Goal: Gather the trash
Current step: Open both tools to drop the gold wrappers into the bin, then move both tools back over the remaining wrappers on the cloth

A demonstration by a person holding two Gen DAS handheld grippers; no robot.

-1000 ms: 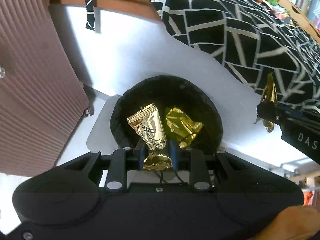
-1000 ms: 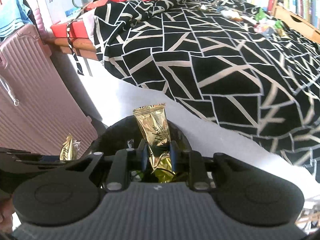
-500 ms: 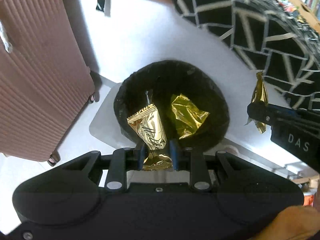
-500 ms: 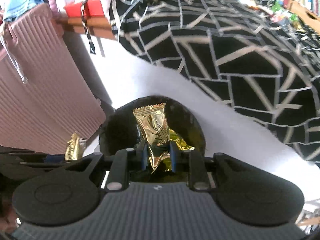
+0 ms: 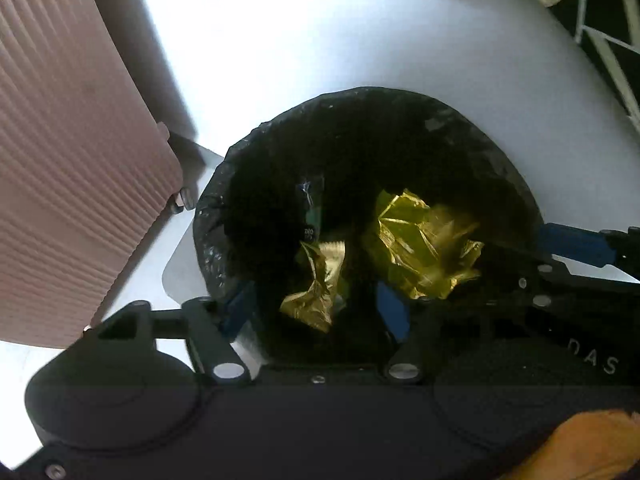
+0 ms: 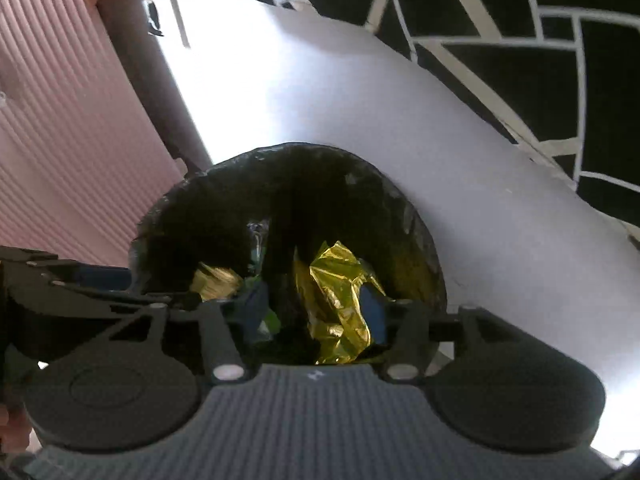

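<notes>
Over the black-lined bin (image 5: 500, 168), both claws gape above crinkled gold foil wrappers (image 5: 424, 248)

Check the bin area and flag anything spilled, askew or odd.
Nothing stands out. The gold wrappers lie inside the black-lined bin, none on the white floor around it. Both the left gripper and right gripper hang open over the bin mouth. The pink suitcase stands beside it.
</notes>
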